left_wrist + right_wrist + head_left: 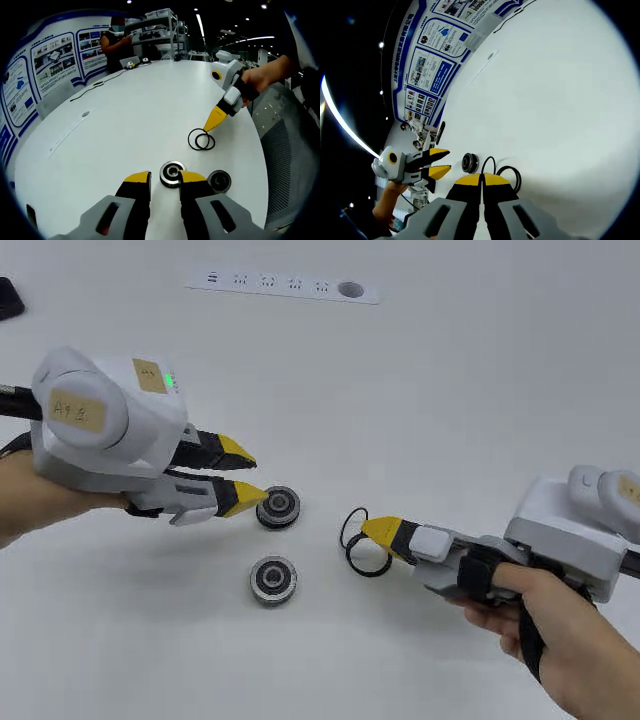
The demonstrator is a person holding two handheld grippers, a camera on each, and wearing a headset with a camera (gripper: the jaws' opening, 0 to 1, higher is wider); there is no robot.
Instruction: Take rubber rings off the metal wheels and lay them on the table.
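Observation:
Two metal wheels lie on the white table (470,390). One wheel (278,507) (172,173) sits just ahead of my left gripper (245,475) (165,176), whose yellow-tipped jaws stand open on either side of it. The second wheel (273,580) (219,181) lies nearer to me. Two black rubber rings (368,558) (201,140) overlap on the table to the right of the wheels. My right gripper (378,530) (481,177) is shut, and a thin ring (489,162) loops out from its tips. The left gripper (437,162) shows in the right gripper view too.
A white power strip (283,284) (65,135) lies at the far side of the table. A dark object (8,297) sits at the far left corner. A person (117,40) stands at the table's far end. The table edge (260,150) runs close on the right.

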